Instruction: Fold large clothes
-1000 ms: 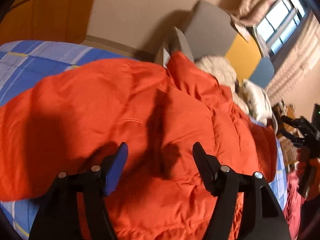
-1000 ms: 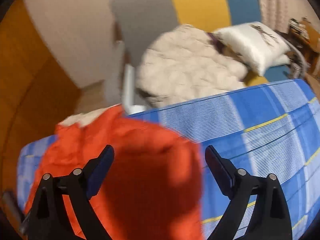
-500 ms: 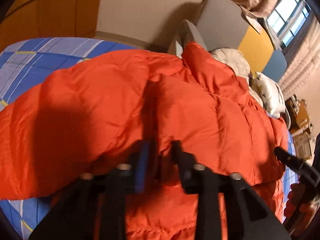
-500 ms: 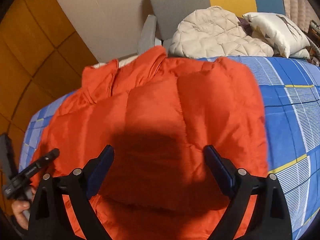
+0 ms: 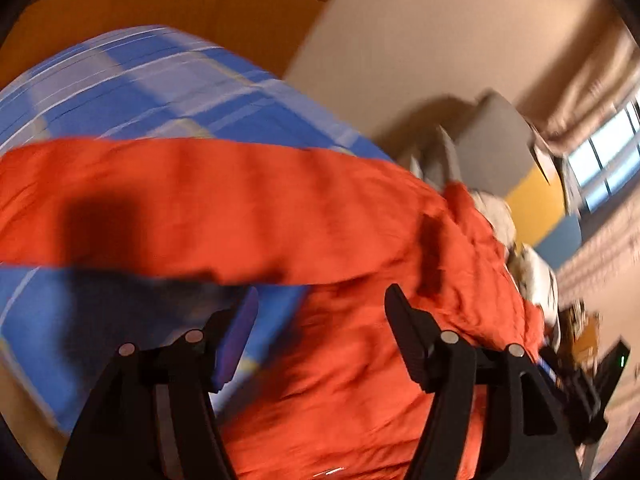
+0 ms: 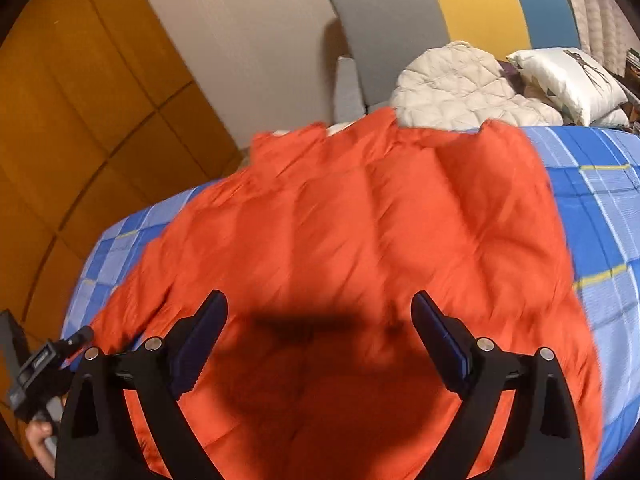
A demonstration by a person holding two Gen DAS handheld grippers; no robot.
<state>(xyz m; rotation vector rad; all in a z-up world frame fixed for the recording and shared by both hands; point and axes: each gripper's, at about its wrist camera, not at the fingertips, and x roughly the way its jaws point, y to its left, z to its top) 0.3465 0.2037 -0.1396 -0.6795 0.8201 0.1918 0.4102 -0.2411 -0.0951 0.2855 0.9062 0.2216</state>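
right wrist view: puffy quilted orange jacket [image 6: 360, 220] on checked bedspread [image 6: 592, 184], both grippers' fingers apart

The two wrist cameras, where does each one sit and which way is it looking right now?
Left wrist: rides on the left tool, angled down over the orange jacket and blue checked bedspread; its own two fingers stand apart with nothing between them, having just opened, and the other tool shows at the right edge.
Right wrist: rides on the right tool, angled down the jacket toward the headboard, cream quilted coat and pillow; its open fingers and a hand holding the other tool show.
Shared: jacket, bedspread, headboard.
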